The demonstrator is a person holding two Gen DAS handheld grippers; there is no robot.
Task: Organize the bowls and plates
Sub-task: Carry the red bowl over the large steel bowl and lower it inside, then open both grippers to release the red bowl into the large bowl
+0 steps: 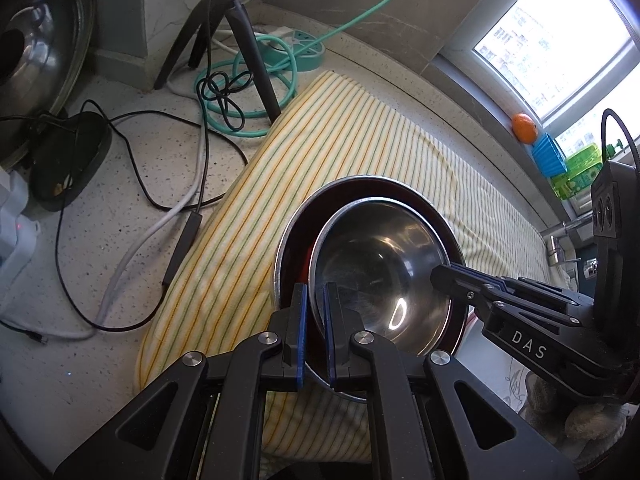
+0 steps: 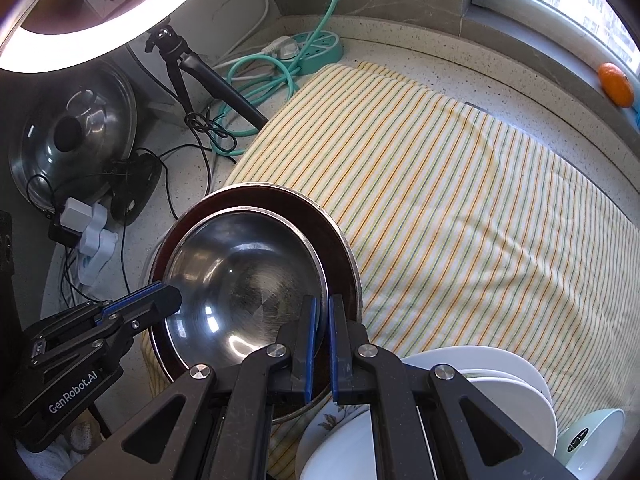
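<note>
Left claw [image 1: 315,300] and right claw [image 2: 322,312] each clenched on opposite rims of steel bowl [image 1: 384,272], nested in larger bowl [image 1: 292,240] on striped towel [image 1: 320,140]. White plates [image 2: 500,372] nearby, apparently unsorted; task partway.

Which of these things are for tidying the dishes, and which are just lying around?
For the job:
- steel bowl, gripped at its rim by both the left gripper and right gripper
- larger dark-lined bowl underneath
- white plates
- striped towel

Just lying about:
- pot lid
- tripod
- green power strip
- orange
</note>
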